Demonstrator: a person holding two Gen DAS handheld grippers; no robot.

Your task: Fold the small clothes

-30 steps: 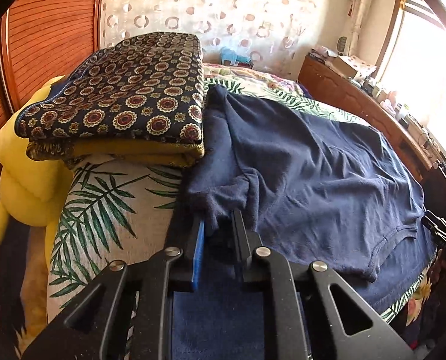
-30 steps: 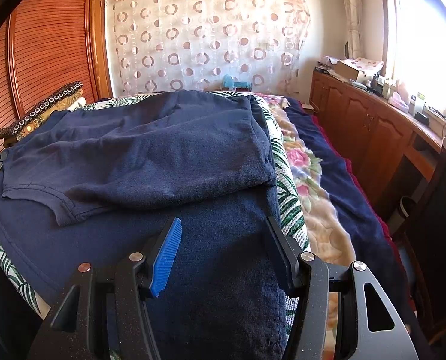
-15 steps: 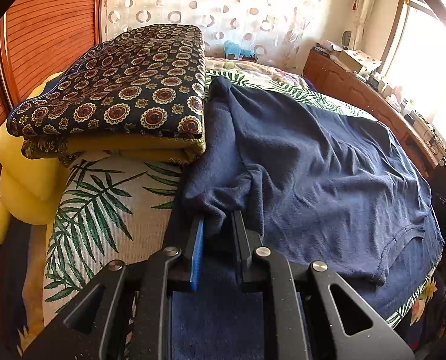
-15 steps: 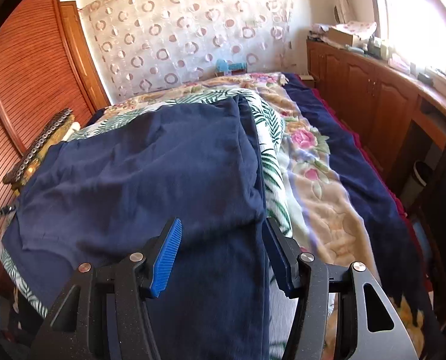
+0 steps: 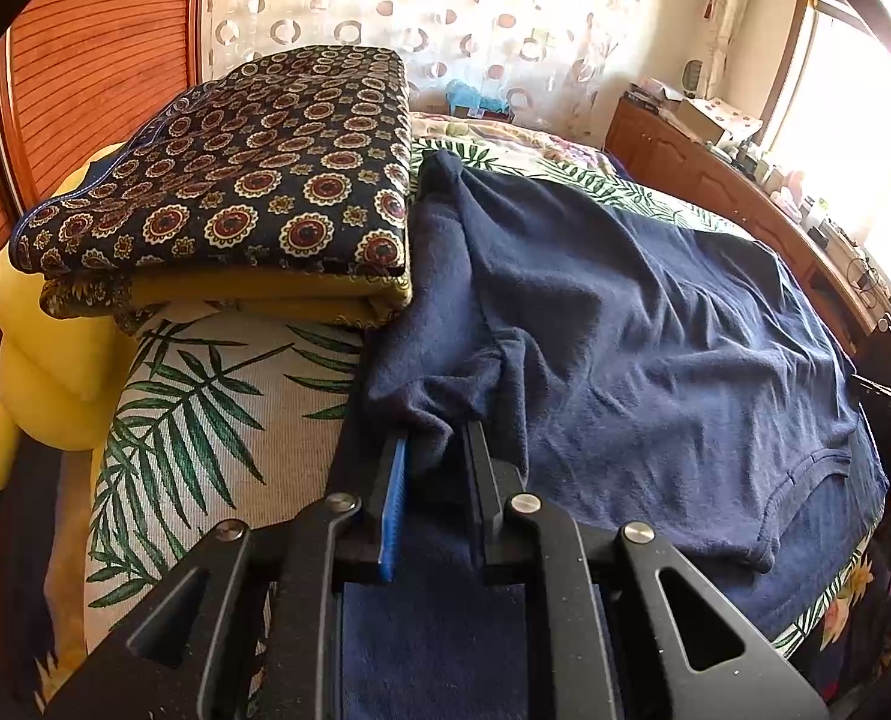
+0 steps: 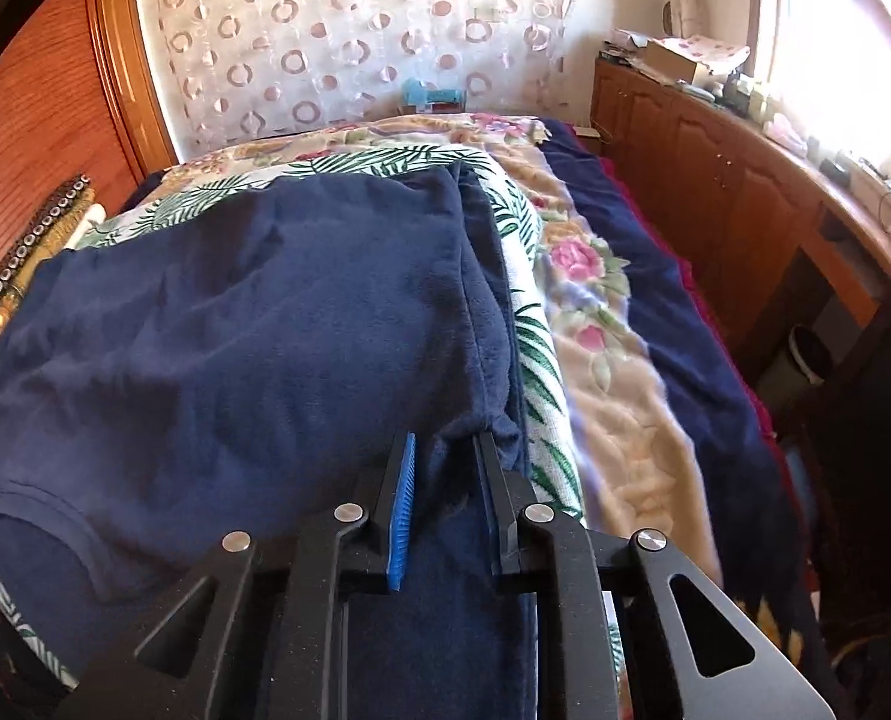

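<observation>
Soft navy-blue fleece garment [image 5: 655,324] lies spread over the palm-leaf-print bedspread [image 5: 205,396], nap fuzzy, ribbed hem curving at its near edge, shallow wrinkles across the body. My left gripper [image 5: 436,450] points down at a slant, fingers clamped on a bunched corner of the fleece. My right gripper [image 6: 445,456] slants down likewise; its fingers have just been closing and now pinch the folded right-hand edge of the same garment [image 6: 265,330]. Just beside the cloth on the left: a folded dark quilt with round medallion print and mustard lining [image 5: 253,192], touching the fleece edge, and a yellow plush toy [image 5: 37,360]. Floral beige blanket [image 6: 613,396] lies beyond the right edge.
</observation>
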